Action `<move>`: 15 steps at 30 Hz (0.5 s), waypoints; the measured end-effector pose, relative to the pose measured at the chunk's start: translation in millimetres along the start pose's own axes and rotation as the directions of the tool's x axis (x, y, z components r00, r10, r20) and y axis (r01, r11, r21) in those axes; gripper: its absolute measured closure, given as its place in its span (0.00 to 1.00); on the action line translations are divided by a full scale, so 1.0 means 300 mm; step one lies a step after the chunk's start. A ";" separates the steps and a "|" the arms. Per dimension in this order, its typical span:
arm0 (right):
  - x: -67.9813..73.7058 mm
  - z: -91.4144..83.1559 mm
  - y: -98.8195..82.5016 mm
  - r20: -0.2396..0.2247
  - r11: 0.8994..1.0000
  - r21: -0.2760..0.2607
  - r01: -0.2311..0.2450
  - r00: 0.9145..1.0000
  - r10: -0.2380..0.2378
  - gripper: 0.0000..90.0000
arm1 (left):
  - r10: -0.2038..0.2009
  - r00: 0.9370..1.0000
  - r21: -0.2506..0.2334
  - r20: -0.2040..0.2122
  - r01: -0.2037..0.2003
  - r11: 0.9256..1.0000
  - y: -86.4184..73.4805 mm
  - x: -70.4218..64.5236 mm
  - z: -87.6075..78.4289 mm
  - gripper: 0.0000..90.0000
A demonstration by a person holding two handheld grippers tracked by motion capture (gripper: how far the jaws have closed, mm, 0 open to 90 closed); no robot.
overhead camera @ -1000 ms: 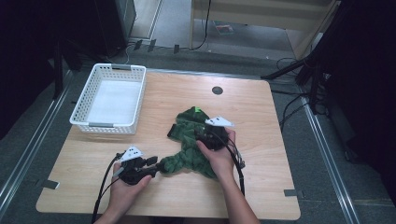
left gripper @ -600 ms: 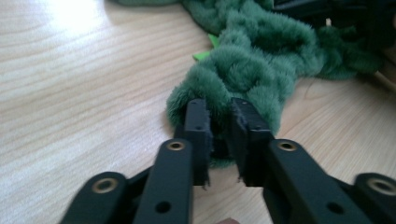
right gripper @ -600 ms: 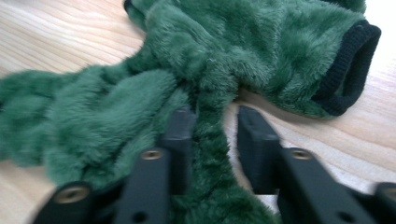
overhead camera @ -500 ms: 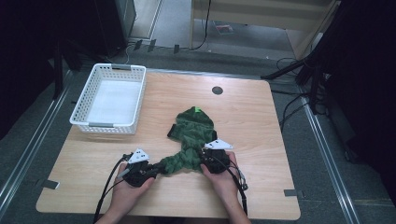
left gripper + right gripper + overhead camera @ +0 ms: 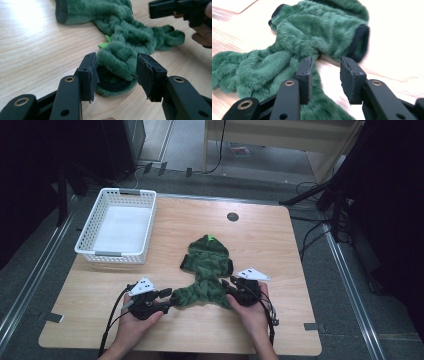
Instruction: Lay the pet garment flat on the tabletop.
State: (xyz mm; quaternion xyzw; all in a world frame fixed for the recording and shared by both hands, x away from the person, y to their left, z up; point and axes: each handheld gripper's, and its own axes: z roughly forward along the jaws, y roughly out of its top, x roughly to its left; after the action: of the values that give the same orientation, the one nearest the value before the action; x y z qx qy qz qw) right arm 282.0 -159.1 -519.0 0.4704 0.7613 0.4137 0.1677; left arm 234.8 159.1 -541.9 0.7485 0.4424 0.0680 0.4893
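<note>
Two grippers sit at the near ends of a green fleece garment (image 5: 206, 270) lying in the middle of the table (image 5: 280, 250). The left gripper (image 5: 116, 72) is wide, a dark-edged cuff between its jaws. The right gripper (image 5: 324, 75) is also wide, beside the other leg. The step seems to be taking hold; next, both must close on fabric. No writing is readable.

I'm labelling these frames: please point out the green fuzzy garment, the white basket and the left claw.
green fuzzy garment (image 5: 206, 265), high view, its plush middle.
white basket (image 5: 113, 254), high view, its near rim.
left claw (image 5: 116, 72), left gripper view, midway between its open tips.
</note>
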 end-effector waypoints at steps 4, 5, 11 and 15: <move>-0.031 -0.054 -0.033 0.022 1.000 -0.017 -0.002 1.000 0.003 0.69 | 0.007 1.000 0.039 -0.013 -0.007 0.999 -0.012 0.006 0.011 0.66; -0.041 -0.065 -0.044 0.024 1.000 -0.015 -0.008 1.000 0.008 0.69 | 0.008 1.000 0.055 -0.010 -0.008 0.998 -0.014 0.004 0.015 0.70; -0.079 -0.112 -0.119 0.040 1.000 0.015 -0.011 0.999 0.011 0.65 | 0.055 0.998 0.108 -0.011 -0.053 0.993 -0.022 -0.020 0.034 0.88; -0.108 -0.137 -0.142 0.058 1.000 -0.006 -0.012 0.998 0.012 0.57 | 0.037 0.999 0.086 0.025 -0.039 0.995 -0.017 -0.006 0.017 0.72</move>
State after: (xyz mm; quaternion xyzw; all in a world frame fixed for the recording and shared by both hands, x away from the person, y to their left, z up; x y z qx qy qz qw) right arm 247.1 -215.5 -532.2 0.4864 0.7520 0.4029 0.1887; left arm 233.4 155.1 -547.9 0.7782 0.4248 0.0495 0.4600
